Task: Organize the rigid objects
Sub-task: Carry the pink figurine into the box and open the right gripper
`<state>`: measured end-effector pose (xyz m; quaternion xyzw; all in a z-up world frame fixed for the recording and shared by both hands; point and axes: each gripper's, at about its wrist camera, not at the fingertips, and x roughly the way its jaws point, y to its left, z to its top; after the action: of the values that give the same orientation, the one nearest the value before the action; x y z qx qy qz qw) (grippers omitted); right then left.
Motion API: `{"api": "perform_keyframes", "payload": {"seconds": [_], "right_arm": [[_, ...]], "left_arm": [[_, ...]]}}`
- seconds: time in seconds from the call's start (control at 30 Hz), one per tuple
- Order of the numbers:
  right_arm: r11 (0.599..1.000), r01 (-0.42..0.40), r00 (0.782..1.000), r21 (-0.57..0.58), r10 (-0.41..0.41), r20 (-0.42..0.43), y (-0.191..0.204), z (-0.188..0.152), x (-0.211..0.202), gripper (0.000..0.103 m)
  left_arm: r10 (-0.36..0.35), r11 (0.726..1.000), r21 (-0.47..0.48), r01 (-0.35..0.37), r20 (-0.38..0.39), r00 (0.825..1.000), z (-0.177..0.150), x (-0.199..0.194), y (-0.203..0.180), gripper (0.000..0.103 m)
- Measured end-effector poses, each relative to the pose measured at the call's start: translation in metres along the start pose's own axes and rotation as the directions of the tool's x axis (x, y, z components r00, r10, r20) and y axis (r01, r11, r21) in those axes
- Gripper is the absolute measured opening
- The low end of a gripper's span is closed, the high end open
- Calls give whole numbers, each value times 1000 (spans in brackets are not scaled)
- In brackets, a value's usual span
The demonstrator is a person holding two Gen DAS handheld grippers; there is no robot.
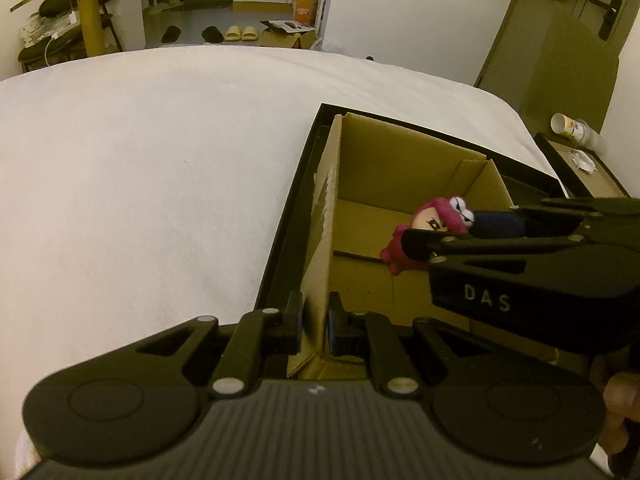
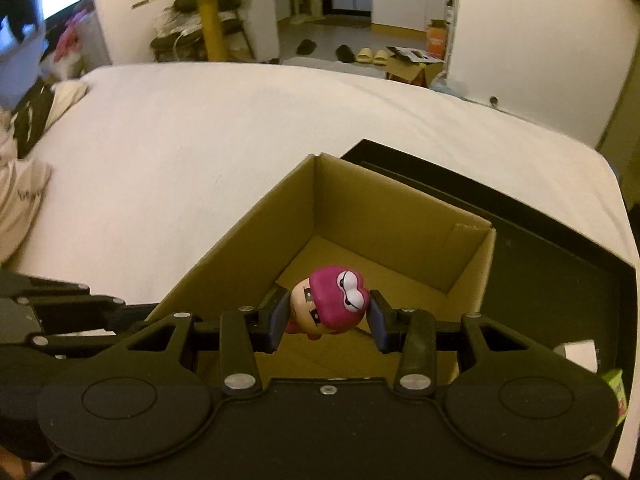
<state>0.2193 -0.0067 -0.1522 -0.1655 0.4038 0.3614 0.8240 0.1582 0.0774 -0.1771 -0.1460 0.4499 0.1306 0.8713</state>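
Figurine [image 2: 330, 306], pink-hooded, sits clamped between the right gripper [image 2: 329, 318] pads at lower centre of the right wrist view, hanging over the open cardboard box [image 2: 400, 216], probably for dropping in. Left gripper [image 1: 314, 326] pinches the box's near wall, seemingly steadying it. Beyond lie a black tray [image 1: 288, 204] and the white bed [image 1: 140, 160].

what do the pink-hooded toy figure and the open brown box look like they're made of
The pink-hooded toy figure looks like moulded plastic or vinyl: smooth, slightly glossy, with painted eyes. Which of the two cannot be told. The open brown box looks like matte corrugated cardboard: thin folded walls, flap seams, and a torn, paler patch on its wall in the left wrist view.
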Motion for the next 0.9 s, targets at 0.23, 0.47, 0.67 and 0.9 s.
{"api": "perform_keyframes", "payload": {"seconds": [0.23,0.47,0.67,0.9], "right_arm": [[993,19,1000,-114,-17,19,9,9,-2,42],[978,45,998,-206,-37,42,16,19,1,45],[971,65,997,-231,-54,54,18,17,-6,62],[986,86,996,-143,-80,50,3,8,-24,74]], "left_arm": [[-2,1000,-4,2,-1,1000,0,1,1,11],[3,1000,-17,-3,-3,1000,0,3,3,11],[2,1000,-18,-2,-7,1000,-1,4,1,11],[-6,1000,-18,6,0,1000,-2,2,2,11]]}}
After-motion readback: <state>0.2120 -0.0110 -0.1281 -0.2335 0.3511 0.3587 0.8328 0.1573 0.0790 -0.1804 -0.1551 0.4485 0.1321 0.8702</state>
